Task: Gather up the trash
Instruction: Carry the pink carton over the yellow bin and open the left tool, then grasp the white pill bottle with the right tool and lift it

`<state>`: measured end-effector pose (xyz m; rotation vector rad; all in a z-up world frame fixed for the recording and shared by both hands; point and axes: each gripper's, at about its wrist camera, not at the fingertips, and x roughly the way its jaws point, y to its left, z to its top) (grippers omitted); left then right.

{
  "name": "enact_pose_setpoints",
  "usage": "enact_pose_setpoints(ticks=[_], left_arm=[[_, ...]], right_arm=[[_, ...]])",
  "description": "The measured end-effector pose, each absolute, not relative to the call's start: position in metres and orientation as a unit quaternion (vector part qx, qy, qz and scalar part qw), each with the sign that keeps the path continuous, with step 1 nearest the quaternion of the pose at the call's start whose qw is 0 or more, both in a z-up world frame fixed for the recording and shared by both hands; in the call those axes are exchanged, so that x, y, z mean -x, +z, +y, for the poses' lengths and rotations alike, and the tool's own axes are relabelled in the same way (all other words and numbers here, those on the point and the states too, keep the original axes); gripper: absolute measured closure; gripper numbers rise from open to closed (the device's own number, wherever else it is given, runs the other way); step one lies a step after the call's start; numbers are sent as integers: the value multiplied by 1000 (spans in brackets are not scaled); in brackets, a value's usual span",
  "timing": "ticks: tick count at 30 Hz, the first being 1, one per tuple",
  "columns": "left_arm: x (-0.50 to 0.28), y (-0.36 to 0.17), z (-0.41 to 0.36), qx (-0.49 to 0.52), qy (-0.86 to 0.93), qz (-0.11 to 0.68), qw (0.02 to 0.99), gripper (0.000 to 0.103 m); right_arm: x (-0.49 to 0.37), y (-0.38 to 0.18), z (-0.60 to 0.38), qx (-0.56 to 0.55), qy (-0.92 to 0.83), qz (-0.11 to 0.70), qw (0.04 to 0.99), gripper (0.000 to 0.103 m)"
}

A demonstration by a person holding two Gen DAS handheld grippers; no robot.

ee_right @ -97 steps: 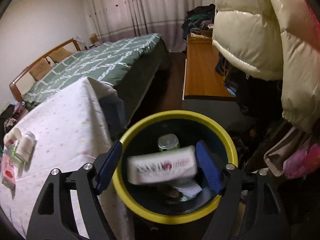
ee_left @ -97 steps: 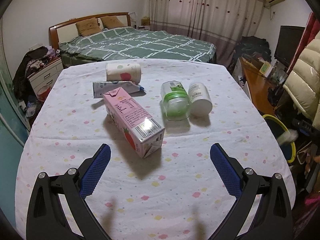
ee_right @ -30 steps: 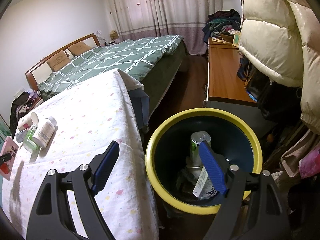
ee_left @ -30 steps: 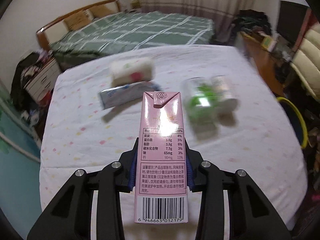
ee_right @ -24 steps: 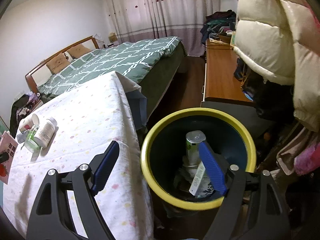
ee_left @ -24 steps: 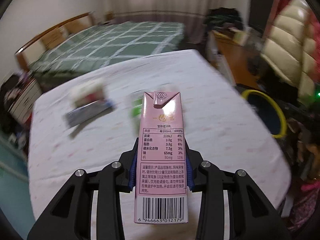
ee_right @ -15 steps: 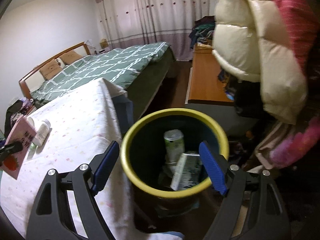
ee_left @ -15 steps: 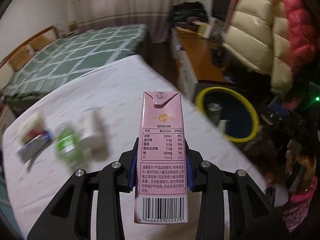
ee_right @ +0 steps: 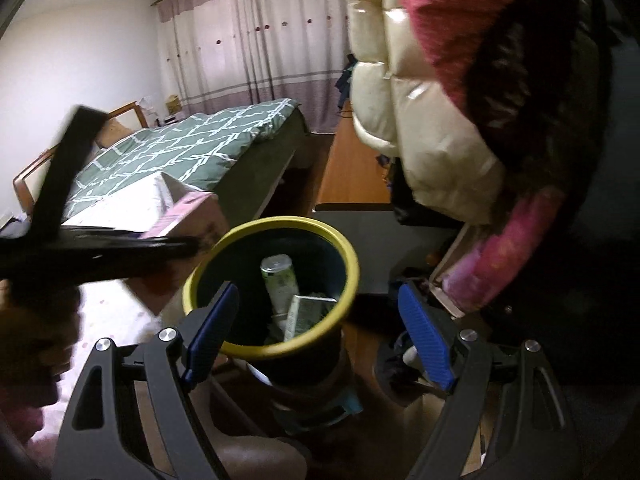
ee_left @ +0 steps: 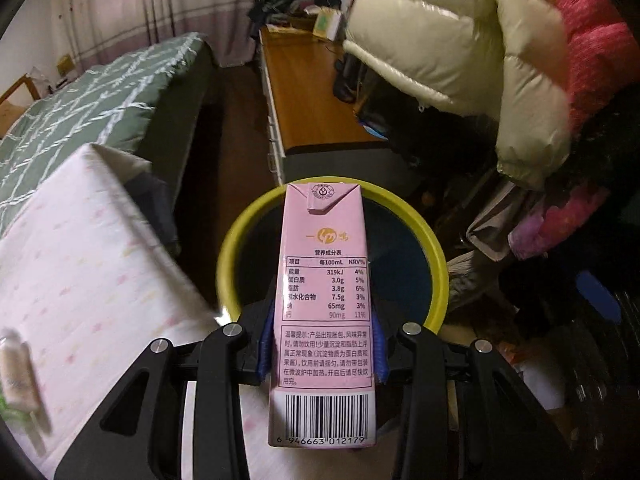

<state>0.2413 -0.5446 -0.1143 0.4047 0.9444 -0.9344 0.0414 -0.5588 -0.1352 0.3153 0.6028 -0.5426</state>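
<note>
My left gripper (ee_left: 322,354) is shut on a pink milk carton (ee_left: 324,280), held upright by its lower half. The carton's top stands in front of the yellow-rimmed dark bin (ee_left: 232,256) beside the table corner. In the right wrist view the same carton (ee_right: 180,216) shows blurred at the left, near the bin's rim (ee_right: 348,280), with the left gripper's black frame across it. My right gripper (ee_right: 318,336) is open over the near side of the bin and holds nothing. Inside the bin lie a green can (ee_right: 280,280) and a box (ee_right: 304,314).
The table under a white flowered cloth (ee_left: 80,264) lies left of the bin, with blurred bottles (ee_left: 18,380) at its edge. A green bed (ee_left: 100,92), a wooden desk (ee_left: 304,92) and hanging cream and pink jackets (ee_left: 460,40) surround the bin. Clutter fills the floor at right.
My left gripper has swung right with the pink carton, from over the table to in front of the bin. My right gripper has drawn back to the right, so the bin now sits further left.
</note>
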Motion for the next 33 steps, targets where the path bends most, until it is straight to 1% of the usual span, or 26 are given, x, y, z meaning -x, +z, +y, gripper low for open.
enact_pose_setpoints(ticks=[3, 4, 5, 6, 7, 12, 15, 19, 22, 27, 30, 33], left_arm=[[-244, -129, -573, -189, -424, 440, 769, 65], [-246, -133, -580, -192, -421, 438, 771, 64], [-248, -136, -584, -192, -416, 437, 774, 60], [-249, -138, -584, -189, -414, 436, 777, 44], [-250, -138, -585, -185, -409, 431, 783, 31], [-252, -122, -550, -154, -404, 423, 796, 31], [-245, -95, -494, -121, -397, 406, 814, 30], [-238, -65, -411, -73, -380, 382, 839, 22], [-233, -54, -347, -50, -349, 367, 861, 16], [-231, -53, -250, -36, -261, 343, 902, 14], [-231, -65, -192, -31, -205, 345, 915, 12], [-237, -82, -151, -33, -159, 356, 920, 12]], right_arm=[[-34, -138, -563, -159, -268, 293, 904, 25], [-33, -139, -563, -161, -270, 293, 903, 25], [-32, -140, -564, -165, -271, 293, 902, 25], [-31, -141, -564, -167, -271, 294, 901, 25], [-31, -142, -564, -168, -271, 294, 901, 25], [-36, -141, -561, -171, -267, 294, 901, 25], [-41, -141, -555, -171, -261, 294, 903, 25], [-55, -142, -544, -167, -248, 302, 905, 25], [-68, -141, -530, -161, -232, 309, 908, 25], [-96, -142, -505, -162, -198, 323, 911, 25], [-122, -141, -482, -160, -162, 331, 916, 25], [-150, -134, -457, -151, -126, 335, 921, 25]])
